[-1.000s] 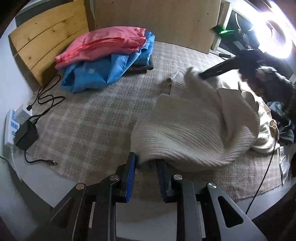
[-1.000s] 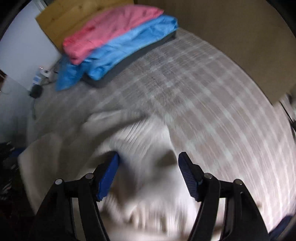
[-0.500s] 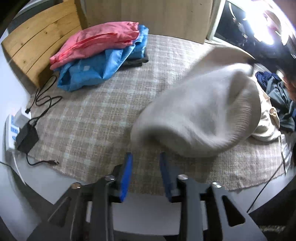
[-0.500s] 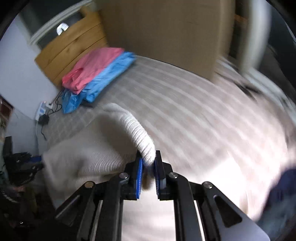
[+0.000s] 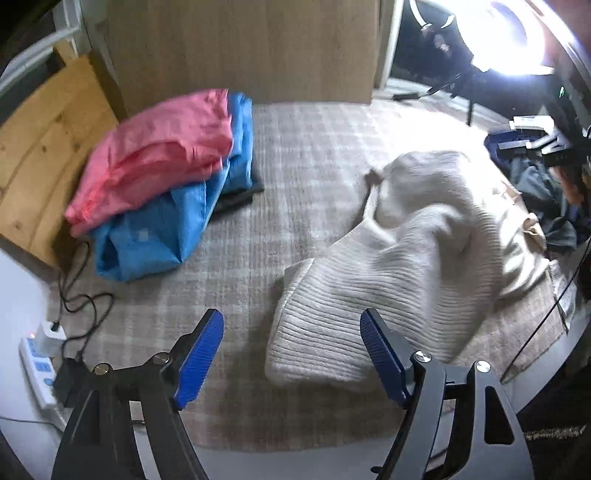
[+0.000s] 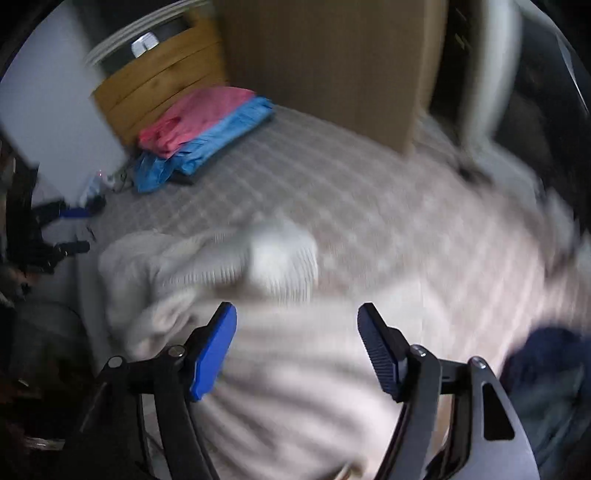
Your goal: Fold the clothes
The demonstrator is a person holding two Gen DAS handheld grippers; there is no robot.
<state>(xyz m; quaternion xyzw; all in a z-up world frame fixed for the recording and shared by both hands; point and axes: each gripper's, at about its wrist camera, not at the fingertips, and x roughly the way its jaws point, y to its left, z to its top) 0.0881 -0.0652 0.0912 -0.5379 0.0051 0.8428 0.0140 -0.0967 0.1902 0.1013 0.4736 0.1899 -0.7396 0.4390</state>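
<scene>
both the left gripper (image 5: pixel 291 350) and the right gripper (image 6: pixel 297 345) have just let go, blue fingers spread wide; the cream ribbed knit sweater (image 5: pixel 399 266) now lies rumpled, loosely doubled, toward the plaid-covered table's (image 5: pixel 295 155) right edge, so the fold needs tidying.

A plaid beige cloth (image 5: pixel 295 155) covers the tabletop. At its far side a wooden board (image 5: pixel 40 147) leans by a tall tan panel (image 5: pixel 240 48). Down by the near-left edge, a white power strip (image 5: pixel 37 363) lies with a black adapter (image 5: pixel 68 380) beside it, black cable (image 5: pixel 79 299) looping away. A glaring ring light (image 5: pixel 517 33) burns up on the right.
</scene>
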